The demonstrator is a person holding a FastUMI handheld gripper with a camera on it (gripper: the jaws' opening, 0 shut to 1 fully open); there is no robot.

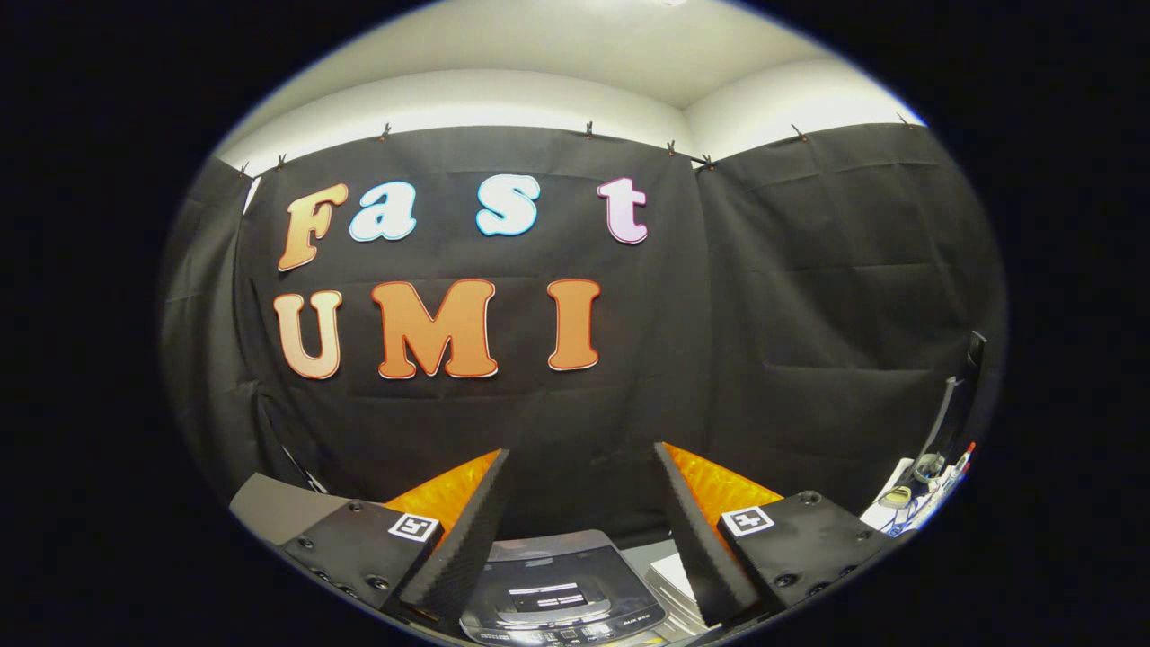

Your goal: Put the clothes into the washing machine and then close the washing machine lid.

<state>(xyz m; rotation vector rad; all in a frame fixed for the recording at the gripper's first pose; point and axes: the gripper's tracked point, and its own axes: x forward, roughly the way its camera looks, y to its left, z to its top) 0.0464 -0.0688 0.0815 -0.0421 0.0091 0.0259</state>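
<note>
Gripper view. I see my gripper (584,530) held level and pointing forward, its jaws spread wide with nothing between them. The left finger (467,539) and the right finger (696,539) each show a dark ribbed inner pad backed by an orange body. Each finger mounts on a black block fastened with screws, and each block carries a small square black-and-white marker on its top face.
</note>
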